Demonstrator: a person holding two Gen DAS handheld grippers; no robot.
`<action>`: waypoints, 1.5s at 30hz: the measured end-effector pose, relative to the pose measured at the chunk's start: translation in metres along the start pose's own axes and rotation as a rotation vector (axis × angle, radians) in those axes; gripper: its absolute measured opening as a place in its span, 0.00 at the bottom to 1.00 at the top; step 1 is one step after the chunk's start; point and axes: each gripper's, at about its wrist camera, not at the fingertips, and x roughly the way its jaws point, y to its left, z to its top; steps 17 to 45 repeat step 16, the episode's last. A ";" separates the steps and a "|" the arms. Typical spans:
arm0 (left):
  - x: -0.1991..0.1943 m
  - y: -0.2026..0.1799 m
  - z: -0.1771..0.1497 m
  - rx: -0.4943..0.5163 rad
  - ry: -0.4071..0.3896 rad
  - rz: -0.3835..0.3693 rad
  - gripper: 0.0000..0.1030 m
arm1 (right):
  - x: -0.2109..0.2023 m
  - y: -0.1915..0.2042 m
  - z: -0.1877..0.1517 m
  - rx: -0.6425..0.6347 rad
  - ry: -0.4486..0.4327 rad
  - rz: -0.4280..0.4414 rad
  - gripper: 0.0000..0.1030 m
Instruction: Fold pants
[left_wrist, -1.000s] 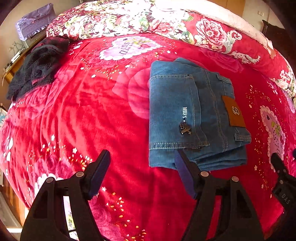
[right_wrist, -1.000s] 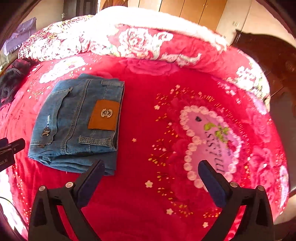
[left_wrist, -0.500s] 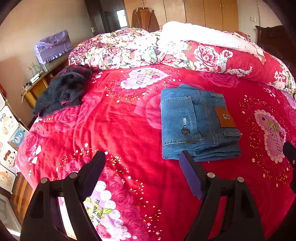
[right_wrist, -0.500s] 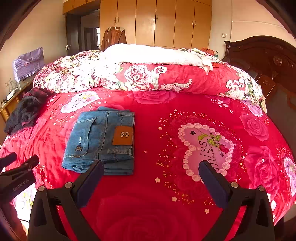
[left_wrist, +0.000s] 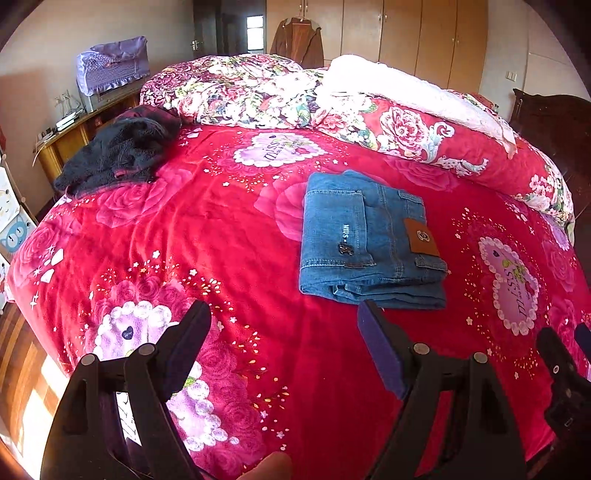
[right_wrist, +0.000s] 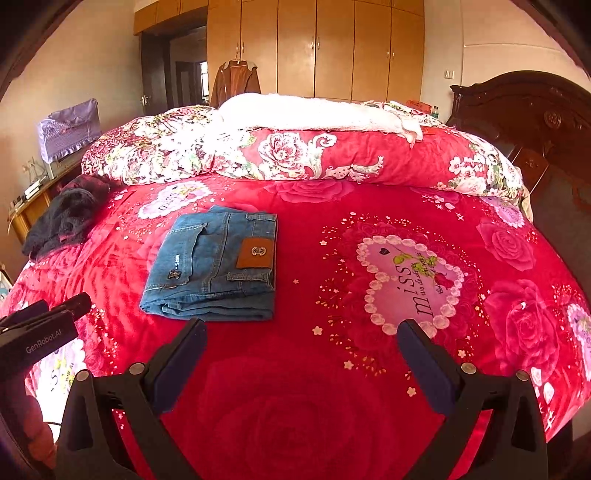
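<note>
The blue jeans (left_wrist: 369, 240) lie folded into a compact rectangle on the red bedspread (left_wrist: 221, 240), right of centre in the left wrist view and left of centre in the right wrist view (right_wrist: 218, 266). A back pocket and the brown leather patch (left_wrist: 421, 237) face up, and the stacked folded edges show along the near side of the bundle. Nothing touches them.

The left gripper (left_wrist: 284, 332) sits at the bottom of its own frame with its jaws spread wide and nothing between them; its right finger (left_wrist: 380, 354) ends just short of the near edge of the jeans in the picture, above the blanket. The right gripper (right_wrist: 301, 347) is likewise wide open and empty at the bottom of its frame, hovering over bare red blanket, with the jeans off to the upper left of its left finger. Each tool's tip peeks into the other's view at the frame edge.

To the right of the jeans a pink heart motif (right_wrist: 410, 280) with the word "miss" is printed on the spread. A dark garment (left_wrist: 118, 155) is heaped at the upper left corner of the bed. Across the top of the frame a rolled floral quilt (right_wrist: 295, 155) stretches along the far side, with a white blanket (right_wrist: 314, 110) on it. Behind stand wooden wardrobes (right_wrist: 332, 48), a brown jacket (right_wrist: 234, 83) hanging on one door.
</note>
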 end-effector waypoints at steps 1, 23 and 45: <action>-0.001 -0.001 -0.001 0.008 -0.001 -0.003 0.80 | 0.002 -0.001 -0.003 0.003 0.011 -0.002 1.00; -0.004 -0.022 -0.011 0.090 0.012 -0.053 0.80 | 0.017 -0.007 -0.023 0.024 0.083 -0.031 1.00; -0.004 -0.022 -0.011 0.090 0.012 -0.053 0.80 | 0.017 -0.007 -0.023 0.024 0.083 -0.031 1.00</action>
